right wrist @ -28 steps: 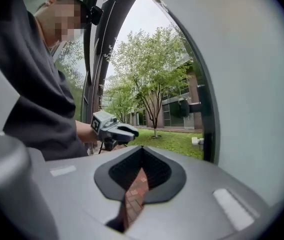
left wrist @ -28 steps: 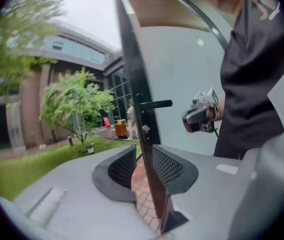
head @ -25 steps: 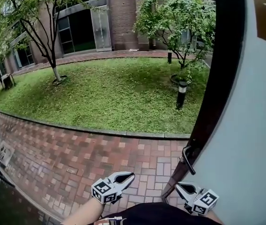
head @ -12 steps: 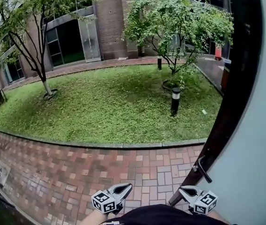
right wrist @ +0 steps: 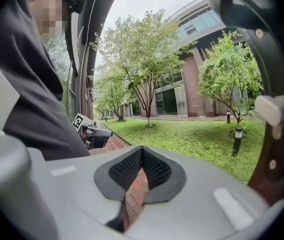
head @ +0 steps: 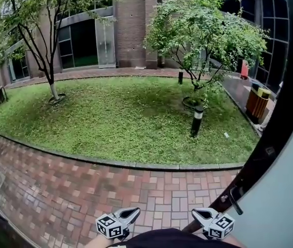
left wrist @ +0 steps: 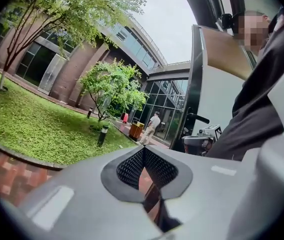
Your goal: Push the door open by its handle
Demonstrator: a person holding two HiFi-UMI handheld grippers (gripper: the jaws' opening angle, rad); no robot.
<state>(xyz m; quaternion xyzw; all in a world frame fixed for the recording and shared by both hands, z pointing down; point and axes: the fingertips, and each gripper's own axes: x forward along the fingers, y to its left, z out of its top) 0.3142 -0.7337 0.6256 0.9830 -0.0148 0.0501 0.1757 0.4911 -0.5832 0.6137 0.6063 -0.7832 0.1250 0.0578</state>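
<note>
The door [head: 291,190] stands swung outward at the right, its pale face bordered by a dark edge. Its black lever handle [head: 236,200] sticks out from that edge. My right gripper [head: 198,213] hangs low and left of the handle, apart from it, shut and empty. My left gripper [head: 131,213] is level with it further left, also shut and empty. In the left gripper view the door [left wrist: 217,99], handle [left wrist: 197,118] and right gripper [left wrist: 202,141] lie beyond my shut left gripper [left wrist: 143,149]. The right gripper view shows my right gripper [right wrist: 141,149] shut beside the door edge [right wrist: 277,154].
A wet red brick path [head: 84,185] runs below, edged by a curb and a lawn [head: 120,118]. A black bollard light [head: 196,120], trees [head: 203,30], an orange bin [head: 256,102] and a brick building [head: 131,19] lie beyond. A person [left wrist: 153,126] walks far off.
The door has swung further to the right, so more of the courtyard shows. Both grippers have sunk toward the bottom edge, and the handle now sits further right of the right gripper.
</note>
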